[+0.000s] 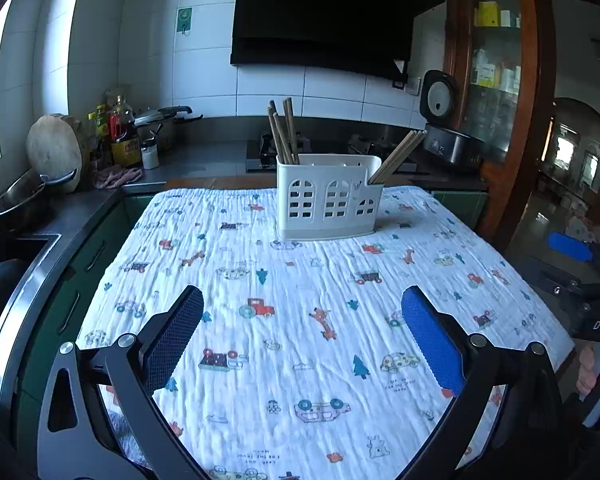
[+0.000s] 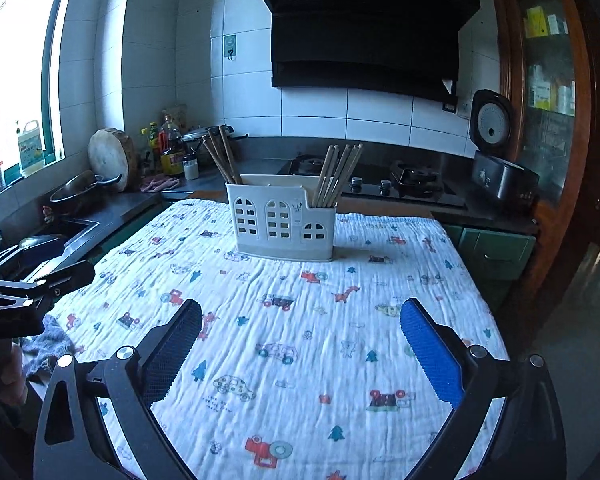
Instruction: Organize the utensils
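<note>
A white utensil holder (image 1: 328, 200) with window-shaped cutouts stands at the far middle of the table; it also shows in the right wrist view (image 2: 282, 220). Wooden chopsticks (image 1: 284, 132) stand in its left compartment and another bundle (image 1: 398, 156) leans out of its right compartment; both bundles show in the right wrist view (image 2: 222, 156) (image 2: 338, 174). My left gripper (image 1: 302, 300) is open and empty, low over the near part of the table. My right gripper (image 2: 300, 312) is open and empty, also short of the holder.
The table carries a white cloth (image 1: 300, 320) printed with cars and trees. A counter with a pot (image 1: 20, 200), bottles (image 1: 124, 136) and a sink runs along the left. A stove (image 2: 380, 186) and rice cooker (image 2: 496, 160) stand behind. The other gripper shows at the right edge (image 1: 580, 280).
</note>
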{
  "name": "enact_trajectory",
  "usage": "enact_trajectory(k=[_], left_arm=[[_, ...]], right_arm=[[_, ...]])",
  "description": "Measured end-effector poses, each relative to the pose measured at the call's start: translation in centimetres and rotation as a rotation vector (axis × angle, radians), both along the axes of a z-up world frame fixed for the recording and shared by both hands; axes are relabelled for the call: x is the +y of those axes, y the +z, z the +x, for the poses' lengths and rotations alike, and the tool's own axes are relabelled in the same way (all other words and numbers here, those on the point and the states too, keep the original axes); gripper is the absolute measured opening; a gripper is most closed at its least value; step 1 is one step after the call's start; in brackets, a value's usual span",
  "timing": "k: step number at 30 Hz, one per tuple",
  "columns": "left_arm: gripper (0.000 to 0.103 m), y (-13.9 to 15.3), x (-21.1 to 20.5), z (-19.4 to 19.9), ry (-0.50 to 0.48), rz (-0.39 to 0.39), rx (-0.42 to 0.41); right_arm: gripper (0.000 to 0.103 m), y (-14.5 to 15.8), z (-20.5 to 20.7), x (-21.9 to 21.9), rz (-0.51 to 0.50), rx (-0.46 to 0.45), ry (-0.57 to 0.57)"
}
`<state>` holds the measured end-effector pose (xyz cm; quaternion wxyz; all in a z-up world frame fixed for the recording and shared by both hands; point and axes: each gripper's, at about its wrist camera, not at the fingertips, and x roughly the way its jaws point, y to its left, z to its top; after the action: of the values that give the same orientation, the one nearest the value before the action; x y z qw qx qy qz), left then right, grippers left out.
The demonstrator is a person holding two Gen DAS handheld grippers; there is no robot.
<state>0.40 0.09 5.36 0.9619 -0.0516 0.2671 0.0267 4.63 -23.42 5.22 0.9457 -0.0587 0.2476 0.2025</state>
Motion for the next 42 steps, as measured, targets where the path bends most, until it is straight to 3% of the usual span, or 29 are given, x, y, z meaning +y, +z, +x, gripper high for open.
enact_trajectory(k=[42], left_arm=[[0.098,-0.3,-1.1,-0.1,0.000,0.042,0.030]], right_arm=[[0.096,-0.3,-0.2,0.0,0.025,0.016,-0.003]])
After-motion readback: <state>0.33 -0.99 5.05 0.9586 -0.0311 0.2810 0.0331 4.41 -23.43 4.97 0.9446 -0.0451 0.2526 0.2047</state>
